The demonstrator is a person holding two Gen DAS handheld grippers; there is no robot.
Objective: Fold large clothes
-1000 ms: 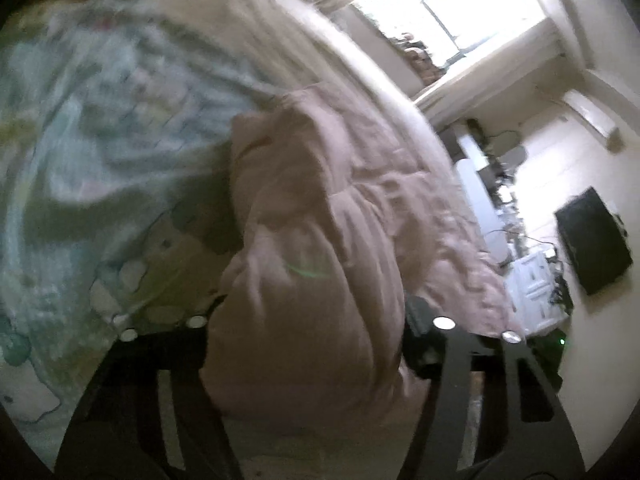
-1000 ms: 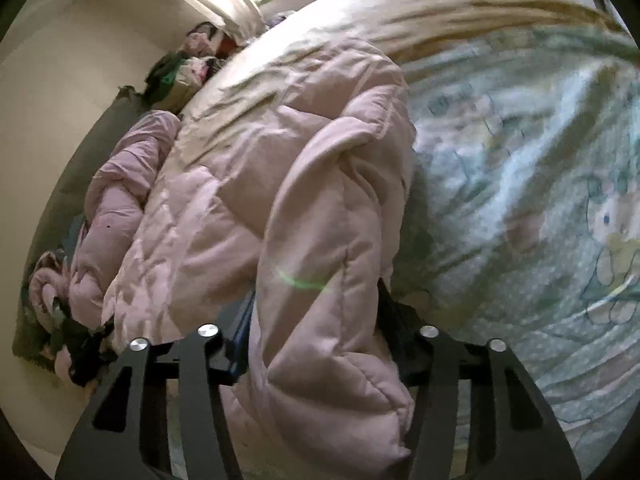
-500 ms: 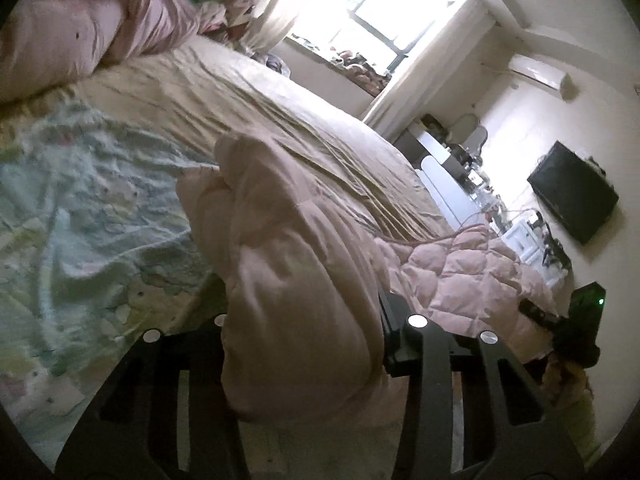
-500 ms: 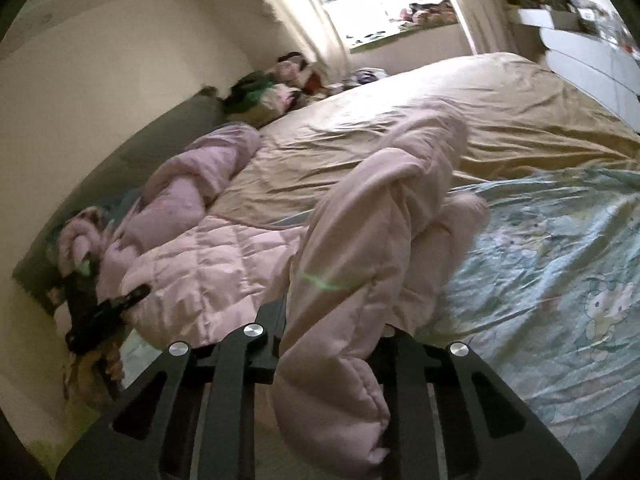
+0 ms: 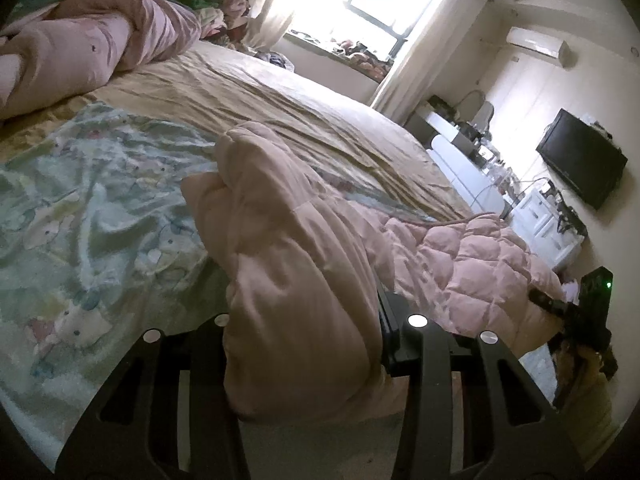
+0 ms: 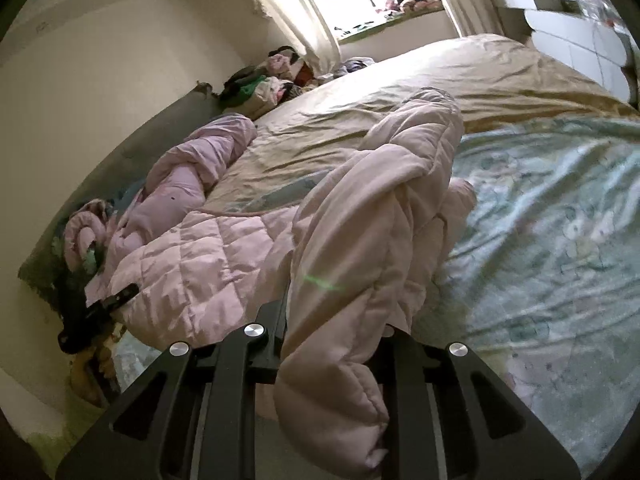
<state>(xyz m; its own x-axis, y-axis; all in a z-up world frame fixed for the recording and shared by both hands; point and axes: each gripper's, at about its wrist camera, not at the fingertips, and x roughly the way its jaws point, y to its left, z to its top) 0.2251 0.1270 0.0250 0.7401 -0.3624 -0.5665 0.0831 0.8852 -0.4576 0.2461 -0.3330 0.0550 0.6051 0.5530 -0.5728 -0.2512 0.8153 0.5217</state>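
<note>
- Here, in the left wrist view, the left claw (image 5: 308, 320) is clamped on a thick bunched fold of the pink quilted jacket (image 5: 304, 280); its jaws closed in over the last second and have since held steady.
- Only that view shows the wall-mounted television (image 5: 580, 160) and the air conditioner (image 5: 536, 42) at the right, with the other claw appearing as a dark shape with a green light at the far right edge.
- In the right wrist view, the right claw (image 6: 332, 332) is likewise clamped on a padded fold of the jacket (image 6: 360, 240), its jaws also having just closed in.
- Only this view shows the grey headboard (image 6: 120, 160) at the left and the heap of mixed clothes (image 6: 272, 80) by the window.
- The jacket lies on the bed, over the pale printed sheet (image 6: 540, 220), partly lifted at both gripped ends.
- The claw pads are buried in fabric in both views, and which part of the jacket each holds cannot be made out.
</note>
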